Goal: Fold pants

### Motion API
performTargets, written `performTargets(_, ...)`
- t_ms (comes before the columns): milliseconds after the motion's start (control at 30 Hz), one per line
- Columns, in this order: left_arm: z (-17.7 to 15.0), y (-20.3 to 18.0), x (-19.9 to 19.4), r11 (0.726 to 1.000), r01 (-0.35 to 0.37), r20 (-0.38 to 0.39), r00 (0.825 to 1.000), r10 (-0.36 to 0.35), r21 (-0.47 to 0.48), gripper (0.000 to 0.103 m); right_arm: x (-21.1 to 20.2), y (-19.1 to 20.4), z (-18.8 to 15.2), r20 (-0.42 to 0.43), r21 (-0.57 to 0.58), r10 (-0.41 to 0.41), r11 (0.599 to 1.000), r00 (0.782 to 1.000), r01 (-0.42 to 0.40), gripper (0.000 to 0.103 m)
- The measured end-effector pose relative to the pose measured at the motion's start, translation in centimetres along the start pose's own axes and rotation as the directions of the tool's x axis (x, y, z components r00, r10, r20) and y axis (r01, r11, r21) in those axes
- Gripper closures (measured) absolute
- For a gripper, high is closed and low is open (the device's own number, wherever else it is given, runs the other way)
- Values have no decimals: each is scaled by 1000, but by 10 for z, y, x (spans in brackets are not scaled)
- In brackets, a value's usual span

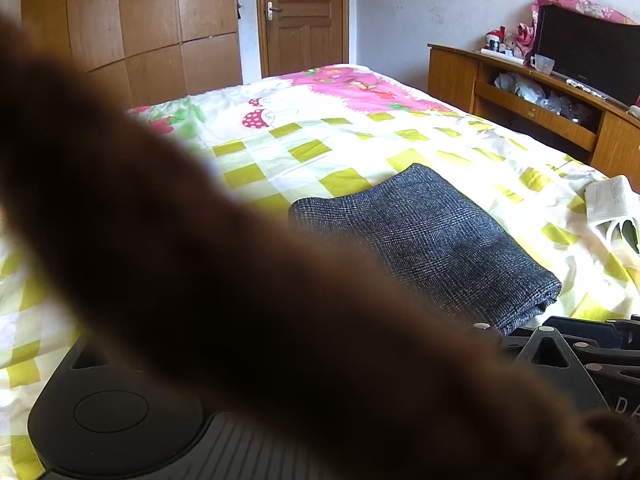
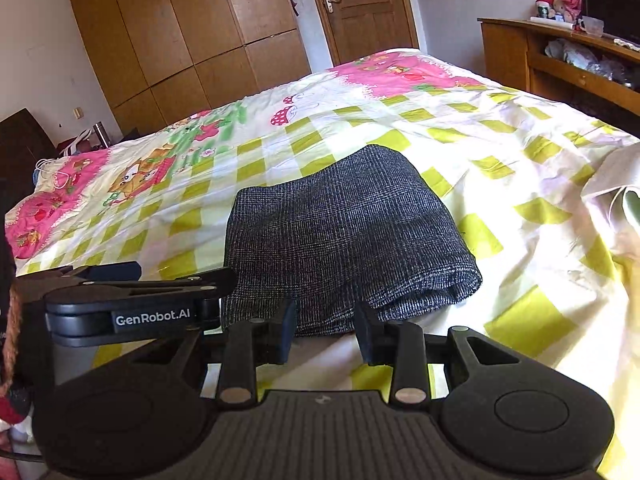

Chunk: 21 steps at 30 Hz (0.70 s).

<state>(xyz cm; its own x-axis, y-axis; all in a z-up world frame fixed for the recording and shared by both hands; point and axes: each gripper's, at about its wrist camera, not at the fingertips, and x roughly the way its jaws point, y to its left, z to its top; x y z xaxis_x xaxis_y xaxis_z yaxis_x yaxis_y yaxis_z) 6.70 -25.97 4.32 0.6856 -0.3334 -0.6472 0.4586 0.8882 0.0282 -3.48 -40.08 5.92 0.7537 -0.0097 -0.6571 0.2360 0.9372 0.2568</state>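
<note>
The dark grey checked pants (image 2: 340, 232) lie folded into a compact rectangle on the bed; they also show in the left wrist view (image 1: 432, 240). My right gripper (image 2: 326, 328) is open, its fingers just short of the pants' near edge and holding nothing. The left gripper (image 2: 148, 280) lies to its left, seen from the side, its black arms close together. In the left wrist view a blurred brown shape (image 1: 240, 300) covers the fingers, so the left gripper's state is hidden.
The bed has a quilt (image 2: 460, 140) with yellow-green checks and pink cartoon prints. A white cloth or bag (image 1: 612, 208) lies at the bed's right edge. A wooden cabinet (image 1: 520, 92) stands to the right, wardrobes (image 2: 192, 32) and a door (image 1: 304, 16) behind.
</note>
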Motion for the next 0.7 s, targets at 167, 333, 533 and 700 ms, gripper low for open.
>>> performTargets(167, -2, 0, -17, 1000, 20, 13, 1000, -20, -16, 0, -17, 1, 1, 2, -4, -16, 1000, 1000, 16, 56)
performTargets(333, -1, -6, -42, 995, 87, 40, 996, -85, -50, 0, -51, 3, 11, 44, -29, -19, 999, 999, 20, 55)
performTargets(533, -2, -17, -60, 988, 128, 73, 990, -122, -85, 0, -74, 5, 14, 87, -53, -31, 998, 996, 36, 52)
performTargets(700, -14, -17, -40, 989, 105, -17, 994, -107, -100, 0, -52, -3, 2, 21, -17, -63, 998, 998, 63, 52)
